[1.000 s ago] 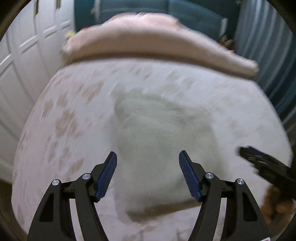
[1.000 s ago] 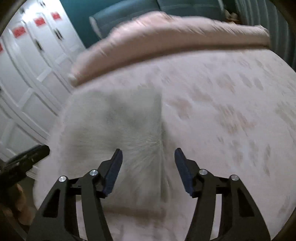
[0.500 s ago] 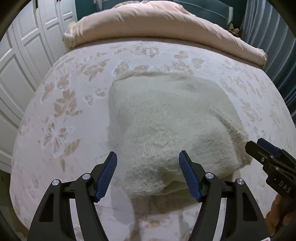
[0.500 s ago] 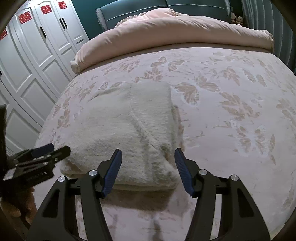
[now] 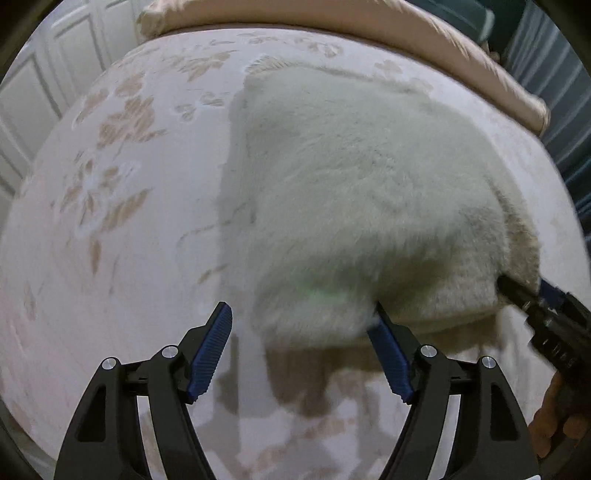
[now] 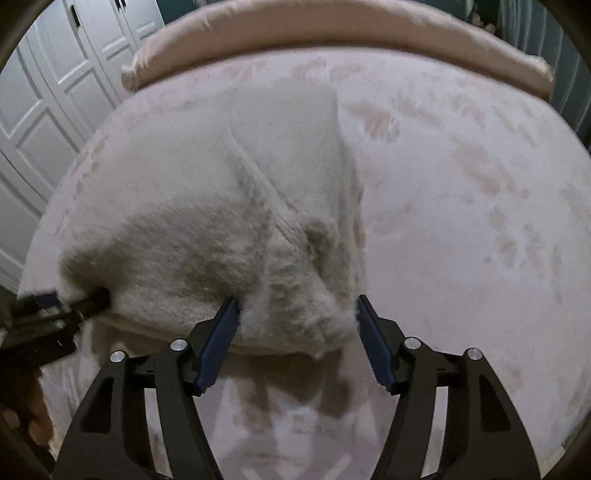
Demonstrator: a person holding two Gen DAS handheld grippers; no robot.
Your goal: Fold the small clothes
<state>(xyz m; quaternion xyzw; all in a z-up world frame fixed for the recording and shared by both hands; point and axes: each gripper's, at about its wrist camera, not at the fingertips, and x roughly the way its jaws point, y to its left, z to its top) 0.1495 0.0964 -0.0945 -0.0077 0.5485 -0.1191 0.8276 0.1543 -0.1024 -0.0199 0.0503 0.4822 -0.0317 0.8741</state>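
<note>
Fluffy cream sweater (image 5: 354, 192) lies folded on the bed (image 5: 122, 229), near its front edge. Left claw (image 5: 301, 347) w/ jaws opening, sweater's near-left corner betw. them, pads not pressing. Right claw (image 6: 295, 336) also opening, near-right corner betw. its jaws, fuzz brushing the pads, no clear grip. Pink duvet (image 6: 332, 29) rolled at far end

The folded sweater (image 5: 354, 192) lies on the bed (image 5: 110, 258) near its front edge. A rolled duvet (image 6: 332, 33) lies along the far edge, with wardrobe doors (image 6: 55, 92) left of the bed.
</note>
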